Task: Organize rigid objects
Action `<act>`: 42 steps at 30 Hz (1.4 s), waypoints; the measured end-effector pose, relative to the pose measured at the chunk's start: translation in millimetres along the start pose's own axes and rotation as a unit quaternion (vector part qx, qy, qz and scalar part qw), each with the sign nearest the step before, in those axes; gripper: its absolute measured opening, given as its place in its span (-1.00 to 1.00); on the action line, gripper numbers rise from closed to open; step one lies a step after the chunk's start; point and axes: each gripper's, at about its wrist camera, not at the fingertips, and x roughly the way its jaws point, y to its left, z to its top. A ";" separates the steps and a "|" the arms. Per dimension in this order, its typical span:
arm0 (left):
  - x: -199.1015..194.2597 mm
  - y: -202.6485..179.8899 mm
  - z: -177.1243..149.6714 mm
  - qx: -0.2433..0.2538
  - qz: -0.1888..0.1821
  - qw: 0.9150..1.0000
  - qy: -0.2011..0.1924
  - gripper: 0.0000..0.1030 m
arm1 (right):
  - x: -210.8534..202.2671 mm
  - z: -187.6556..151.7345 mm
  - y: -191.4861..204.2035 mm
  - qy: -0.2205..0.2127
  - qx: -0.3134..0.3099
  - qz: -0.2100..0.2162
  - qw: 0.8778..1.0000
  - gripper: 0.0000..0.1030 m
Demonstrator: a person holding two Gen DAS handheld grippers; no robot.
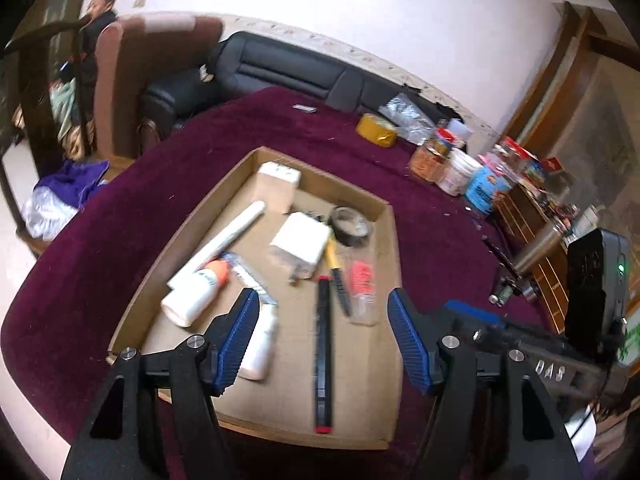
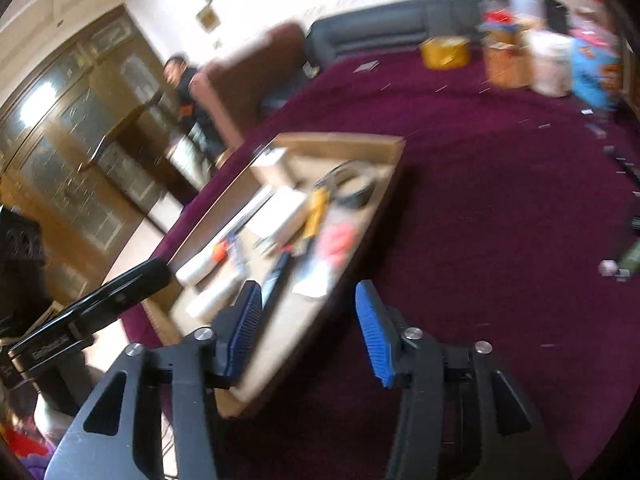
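A shallow cardboard tray [image 1: 394, 240] lies on a maroon tablecloth [image 1: 240, 120]. In it are a black marker with red ends [image 1: 323, 356], a glue bottle with an orange cap [image 1: 198, 290], a white bottle [image 1: 260, 344], a white roll [image 1: 224, 240], a white charger block [image 1: 300, 242], a wooden block [image 1: 276, 186], a tape roll [image 1: 351, 226] and a yellow-handled tool [image 1: 334, 264]. My left gripper [image 1: 322, 312] is open and empty, above the tray's near part. My right gripper [image 2: 308, 300] is open and empty, over the tray's near right edge [image 2: 348, 280]. The right wrist view is blurred.
Jars and containers [image 1: 460, 164] and a yellow tape roll [image 1: 376, 130] stand at the table's far right. Small dark items [image 1: 504, 292] lie near the right edge. A black sofa [image 1: 280, 68] and a seated person [image 1: 100, 12] are behind the table.
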 end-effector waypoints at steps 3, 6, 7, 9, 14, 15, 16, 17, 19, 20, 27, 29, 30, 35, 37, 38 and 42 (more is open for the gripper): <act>-0.8 -21.8 -2.4 0.027 -0.011 1.000 0.001 0.18 | -21.3 -0.8 -26.6 -0.026 0.015 -0.029 0.999 -0.07; 2.0 -48.8 -8.8 0.060 -0.028 0.998 0.009 0.18 | -40.1 -1.6 -61.9 -0.042 0.044 -0.057 0.996 -0.07; 4.0 -58.3 -11.4 0.073 -0.034 0.997 0.013 0.18 | -45.3 -1.4 -70.4 -0.046 0.053 -0.063 0.996 -0.07; 9.1 -77.2 -17.8 0.096 -0.045 0.994 0.025 0.18 | -57.9 -1.6 -93.1 -0.055 0.076 -0.077 0.993 -0.07; 36.0 -128.1 -36.9 0.153 -0.075 0.983 0.071 0.18 | -86.8 -11.3 -135.3 -0.077 0.119 -0.108 0.984 -0.07; 42.2 -137.4 -40.1 0.163 -0.076 0.980 0.078 0.18 | -91.7 -13.6 -142.3 -0.080 0.127 -0.113 0.982 -0.07; 48.6 -147.0 -42.9 0.175 -0.076 0.978 0.082 0.18 | -96.5 -16.0 -148.1 -0.083 0.133 -0.117 0.981 -0.07; 54.4 -155.9 -45.5 0.185 -0.078 0.976 0.084 0.18 | -98.9 -17.1 -151.6 -0.084 0.136 -0.120 0.980 -0.07; 68.8 -169.2 -47.6 0.203 -0.078 0.972 0.088 0.18 | -105.6 -20.6 -160.5 -0.087 0.145 -0.127 0.977 -0.07; 77.7 -173.8 -48.3 0.207 -0.074 0.971 0.091 0.18 | -107.4 -21.3 -162.3 -0.088 0.147 -0.128 0.977 -0.07; 132.4 -173.8 -48.3 0.191 -0.056 0.971 0.129 0.17 | -114.8 -21.3 -177.0 -0.093 0.156 -0.142 0.973 -0.07; 141.0 -168.0 -48.7 0.177 -0.048 0.974 0.136 0.17 | -113.4 -21.5 -179.7 -0.091 0.157 -0.143 0.973 -0.07; 143.8 -163.8 -49.7 0.171 -0.049 0.974 0.138 0.17 | -112.0 -21.3 -181.0 -0.089 0.158 -0.144 0.973 -0.07; 142.8 -160.9 -52.9 0.172 -0.062 0.975 0.126 0.31 | -104.2 -19.8 -187.5 -0.080 0.165 -0.147 0.972 -0.07; 143.8 -161.5 -53.4 0.176 -0.069 0.973 0.130 0.45 | -102.2 -19.1 -188.2 -0.078 0.166 -0.150 0.972 -0.07; 144.5 -162.7 -52.8 0.178 -0.073 0.972 0.132 0.59 | -101.0 -17.9 -188.8 -0.076 0.166 -0.152 0.971 -0.07; 150.3 -173.4 -54.3 0.199 -0.085 0.965 0.147 0.96 | -97.4 -11.7 -188.8 -0.070 0.160 -0.163 0.971 -0.07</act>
